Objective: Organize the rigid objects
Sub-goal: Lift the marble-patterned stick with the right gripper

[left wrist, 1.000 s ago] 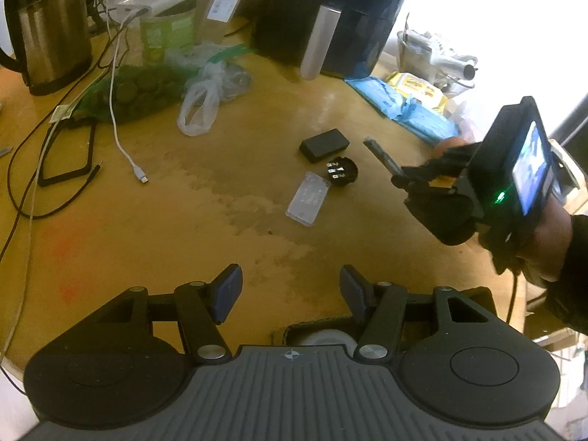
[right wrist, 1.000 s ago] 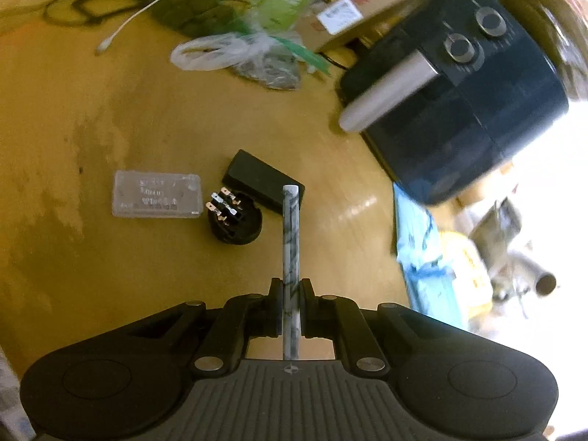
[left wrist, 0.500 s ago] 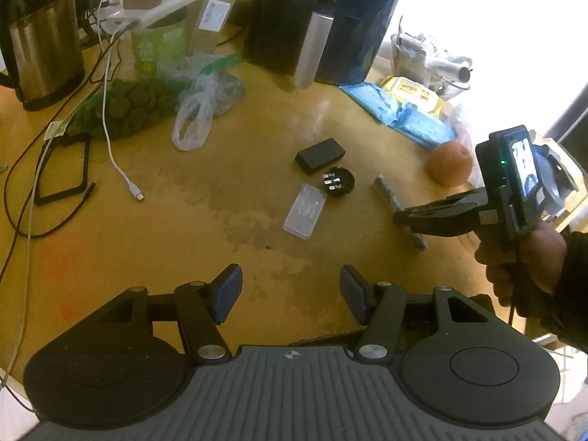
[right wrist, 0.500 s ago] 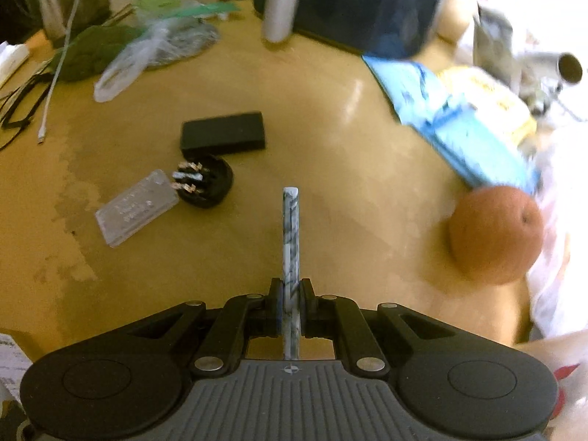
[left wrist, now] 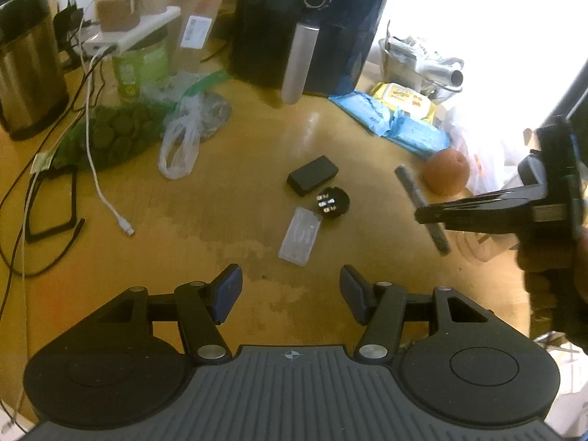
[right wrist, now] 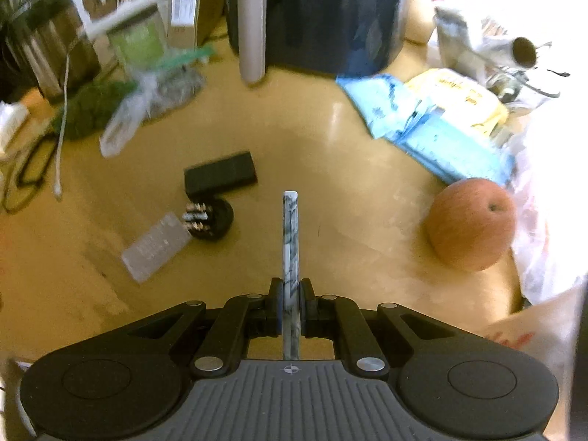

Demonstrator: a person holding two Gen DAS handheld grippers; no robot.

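My right gripper (right wrist: 290, 296) is shut on a thin marbled grey-white stick (right wrist: 289, 235), held above the wooden table and pointing forward. In the left wrist view the stick (left wrist: 408, 183) and the right gripper (left wrist: 428, 217) are at the right. A black rectangular box (left wrist: 312, 174) (right wrist: 220, 175), a black round plug part with metal pins (left wrist: 332, 201) (right wrist: 211, 218) and a clear plastic case (left wrist: 301, 235) (right wrist: 156, 246) lie together mid-table, left of the stick. My left gripper (left wrist: 290, 290) is open and empty, near the front of the table.
An apple (right wrist: 472, 224) sits right of the stick. A black air fryer (left wrist: 312, 25), blue and yellow packets (left wrist: 400, 125), a kettle (left wrist: 27, 62), a green can (left wrist: 141, 66), plastic bags (left wrist: 180, 139) and cables (left wrist: 95, 161) crowd the back and left.
My right gripper, with the stick, swung right and back from over the black box toward the apple side. The left gripper stayed open; its view shifted slightly.
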